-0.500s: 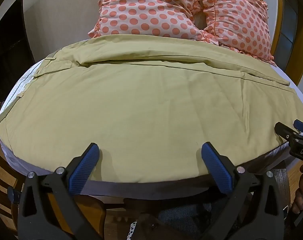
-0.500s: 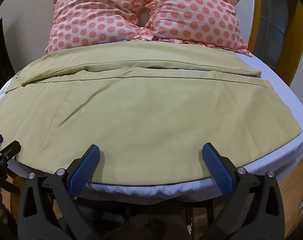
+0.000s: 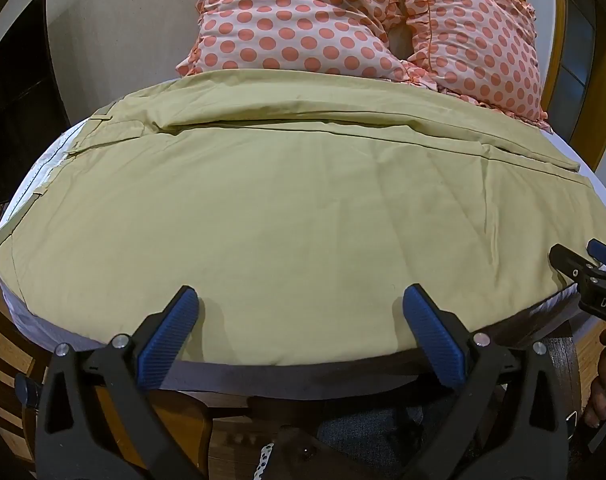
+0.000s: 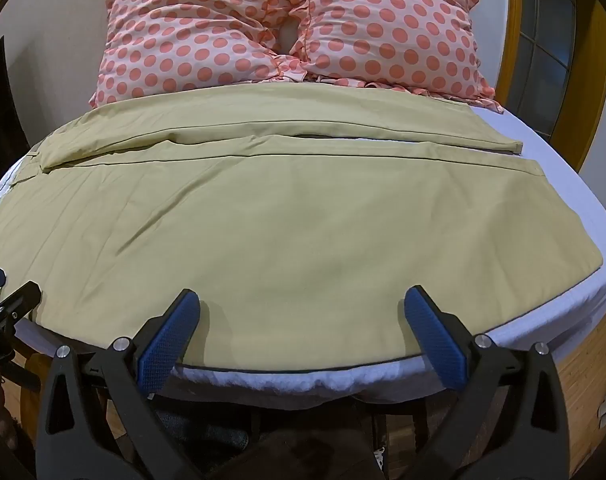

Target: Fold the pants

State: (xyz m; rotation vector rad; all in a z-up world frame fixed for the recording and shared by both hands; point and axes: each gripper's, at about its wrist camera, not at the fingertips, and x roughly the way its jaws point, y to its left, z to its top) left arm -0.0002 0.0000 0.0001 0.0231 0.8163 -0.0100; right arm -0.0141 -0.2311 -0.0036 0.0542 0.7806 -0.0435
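A white-sheeted bed [image 4: 575,184] with two polka-dot pillows [image 4: 287,28] stands against a plain wall [image 3: 135,28], beside a wood-framed window [image 4: 543,48].

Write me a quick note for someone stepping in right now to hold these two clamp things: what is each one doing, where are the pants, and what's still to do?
Left gripper: open, holding nothing, poised at the near edge of the pants.
Right gripper: open, empty, at the same near edge further right.
Pants: khaki, spread flat across the bed, waistband to the left, leg hems to the right, the two legs lying side by side. Two polka-dot pillows sit behind them.
Done: pants laid out and fairly smooth.
Left: no fold is made yet. Probably grip the near leg's edge with both grippers and bring it over the far leg, then fold across.
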